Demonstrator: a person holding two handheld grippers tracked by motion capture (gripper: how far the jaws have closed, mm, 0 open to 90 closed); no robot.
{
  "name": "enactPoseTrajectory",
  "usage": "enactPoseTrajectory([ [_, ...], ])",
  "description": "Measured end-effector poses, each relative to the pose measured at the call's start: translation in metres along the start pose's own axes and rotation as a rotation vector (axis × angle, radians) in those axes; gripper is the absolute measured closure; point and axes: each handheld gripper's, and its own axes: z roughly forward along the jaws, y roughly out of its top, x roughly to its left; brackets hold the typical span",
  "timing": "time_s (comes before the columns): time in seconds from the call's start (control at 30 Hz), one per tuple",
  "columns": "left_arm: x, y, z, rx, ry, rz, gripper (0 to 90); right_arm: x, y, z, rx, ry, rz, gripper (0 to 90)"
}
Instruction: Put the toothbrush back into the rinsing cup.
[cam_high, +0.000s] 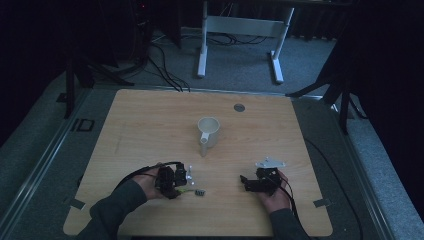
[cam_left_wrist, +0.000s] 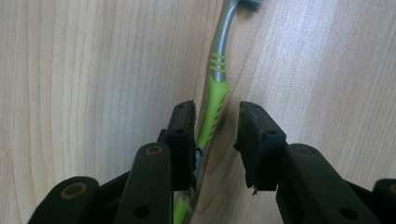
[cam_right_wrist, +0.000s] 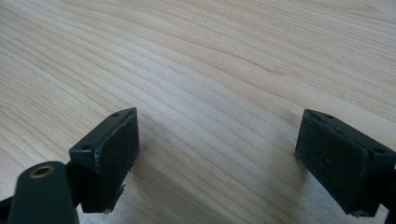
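toothbrush between my left tongs, white mug mid-table.

high view: mug at centre, left gripper lower left, right gripper lower right. left gripper view: toothbrush between slightly parted jaws, touching one pad, unclamped. right gripper view: i see jaws wide apart over the table.

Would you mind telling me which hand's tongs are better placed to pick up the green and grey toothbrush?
Left: the left tongs straddle the green and grey toothbrush handle, jaws apart. The right tongs gape over bare wooden table.
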Motion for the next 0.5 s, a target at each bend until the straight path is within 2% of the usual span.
enactPoseTrajectory([
  [0.33, 0.0013, 0.0038, 0.0049, 0.03, 0.0, 0.014, 70.3, 0.0, 0.0001, 0.0001, 0.0, 0.0, -0.001, 13.3],
  [0.5, 0.0035, 0.0035, 0.0066, 0.032, -0.01, 0.004, 71.6, 0.0, 0.0001, 0.0001, 0.0, 0.0, -0.001, 13.3],
])
